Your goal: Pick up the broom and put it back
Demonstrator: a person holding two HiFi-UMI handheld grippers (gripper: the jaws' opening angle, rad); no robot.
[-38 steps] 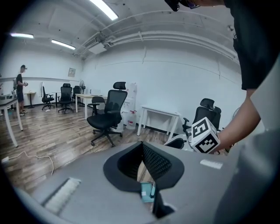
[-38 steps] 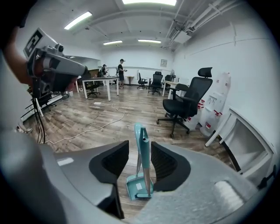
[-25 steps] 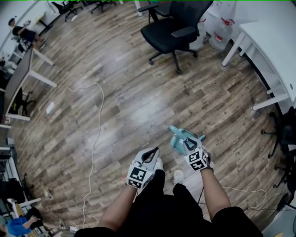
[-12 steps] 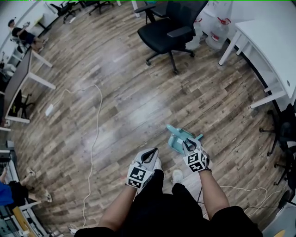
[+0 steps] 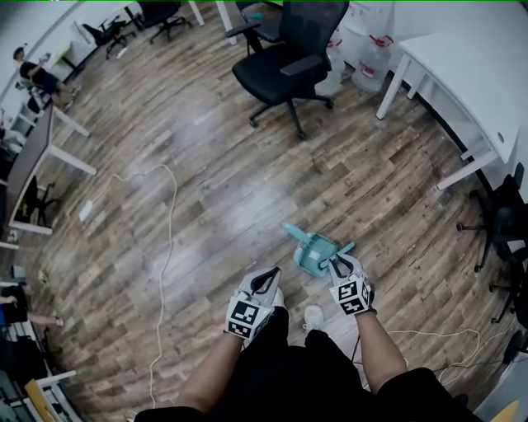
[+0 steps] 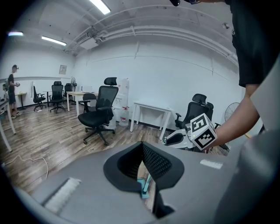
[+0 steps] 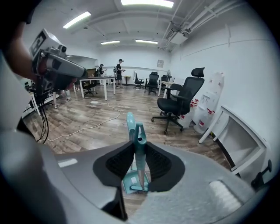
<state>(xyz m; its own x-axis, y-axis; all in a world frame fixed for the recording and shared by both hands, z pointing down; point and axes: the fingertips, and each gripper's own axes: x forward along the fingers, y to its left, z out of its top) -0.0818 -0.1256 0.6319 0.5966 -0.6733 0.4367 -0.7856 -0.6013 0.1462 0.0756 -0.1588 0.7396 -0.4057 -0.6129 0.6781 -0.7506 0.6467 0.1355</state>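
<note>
Closing just now on the handle of the teal broom [image 7: 138, 151], the right gripper [image 5: 337, 264] grips it with its jaws at lower centre, seemingly clear of the floor [image 5: 206, 165] and ready to carry back, while the left gripper [image 6: 142, 148] shows closed, empty jaws.

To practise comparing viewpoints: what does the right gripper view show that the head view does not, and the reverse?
Only the right gripper view: the right hand-held gripper close up, its jaws, which have just been closing, pressed on the teal broom handle; also the ceiling lights. Only the head view: the person's white shoe and legs. Both: the black office chair, the teal dustpan, the white floor cable.
</note>
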